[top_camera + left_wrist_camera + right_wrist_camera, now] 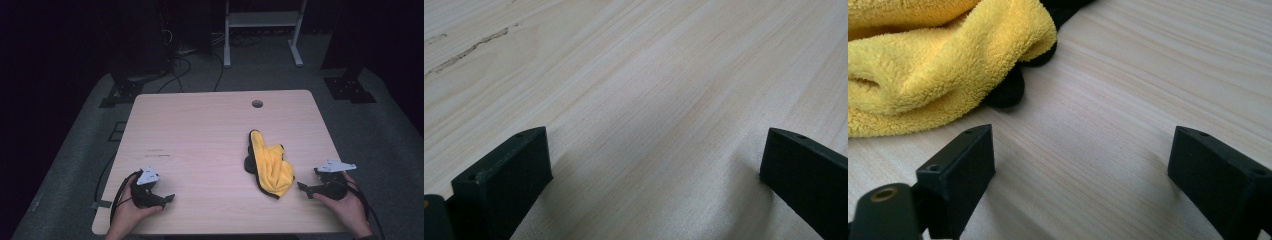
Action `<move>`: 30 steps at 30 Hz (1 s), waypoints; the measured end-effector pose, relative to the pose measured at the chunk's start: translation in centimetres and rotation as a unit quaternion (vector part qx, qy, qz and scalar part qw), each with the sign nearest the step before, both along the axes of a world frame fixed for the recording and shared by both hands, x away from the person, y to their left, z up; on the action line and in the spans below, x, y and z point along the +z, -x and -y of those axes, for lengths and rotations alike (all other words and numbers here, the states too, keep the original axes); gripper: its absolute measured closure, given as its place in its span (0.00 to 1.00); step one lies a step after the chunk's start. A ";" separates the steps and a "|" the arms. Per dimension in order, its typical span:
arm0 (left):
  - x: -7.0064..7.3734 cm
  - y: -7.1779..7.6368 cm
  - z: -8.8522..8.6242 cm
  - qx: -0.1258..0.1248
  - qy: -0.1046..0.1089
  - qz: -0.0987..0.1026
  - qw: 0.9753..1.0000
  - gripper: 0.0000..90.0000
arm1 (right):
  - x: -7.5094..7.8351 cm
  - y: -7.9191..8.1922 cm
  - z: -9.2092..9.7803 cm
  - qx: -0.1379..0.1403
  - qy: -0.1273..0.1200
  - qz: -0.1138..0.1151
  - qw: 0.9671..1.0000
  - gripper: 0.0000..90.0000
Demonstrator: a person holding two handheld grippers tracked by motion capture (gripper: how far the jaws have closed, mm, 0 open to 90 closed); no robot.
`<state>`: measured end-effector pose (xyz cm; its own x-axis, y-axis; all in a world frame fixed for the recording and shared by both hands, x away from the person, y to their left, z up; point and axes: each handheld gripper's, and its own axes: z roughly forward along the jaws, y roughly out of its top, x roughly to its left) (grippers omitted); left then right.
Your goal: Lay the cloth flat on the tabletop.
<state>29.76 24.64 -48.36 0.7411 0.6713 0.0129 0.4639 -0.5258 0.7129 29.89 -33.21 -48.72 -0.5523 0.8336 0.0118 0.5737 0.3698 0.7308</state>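
Yellow cloth (270, 167), fluffy pile, black edging and black underside, bunched in a loose elongated heap, lying flat on the table (200, 130). It sits in the table's right half, toward the near edge, long axis running from near the middle out to the near-right. Black patches poke out along its left side.

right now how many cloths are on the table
1: a yellow cloth with black edging, bunched on the table's right half beside the right gripper. Its folds could hide another.
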 end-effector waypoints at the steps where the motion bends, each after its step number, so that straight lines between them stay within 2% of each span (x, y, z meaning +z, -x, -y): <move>1: 0.0 0.0 0.0 0.000 0.000 0.000 1.000 0.00 | 0.0 0.0 0.0 0.000 0.000 0.000 1.000 0.12; 5: 0.0 0.0 0.0 0.001 0.000 0.000 1.000 0.00 | 0.0 0.1 0.1 -0.001 -0.002 0.002 1.000 0.16; 6: 0.0 0.0 0.0 0.001 0.000 0.000 1.000 0.00 | 0.2 0.1 0.2 0.002 -0.001 0.001 1.000 0.22; 10: 0.0 0.0 0.0 0.001 0.000 0.000 1.000 0.00 | 0.5 0.1 0.2 0.004 -0.004 -0.007 1.000 0.27; 14: 0.0 0.0 0.0 0.001 0.000 0.000 1.000 0.00 | 1.6 0.3 0.1 0.009 -0.019 0.016 1.000 0.32; 21: 0.0 0.0 0.0 0.001 0.000 0.000 1.000 0.00 | 2.6 -0.1 -0.7 0.018 -0.030 0.028 0.999 0.29; 24: 0.0 0.0 0.0 0.002 0.000 0.000 1.000 0.00 | 3.2 -0.6 -1.2 0.022 -0.047 0.033 0.998 0.27; 30: 0.0 0.0 0.0 0.002 0.000 0.000 1.000 0.00 | 3.8 -1.2 -2.5 0.034 -0.049 0.040 0.997 0.25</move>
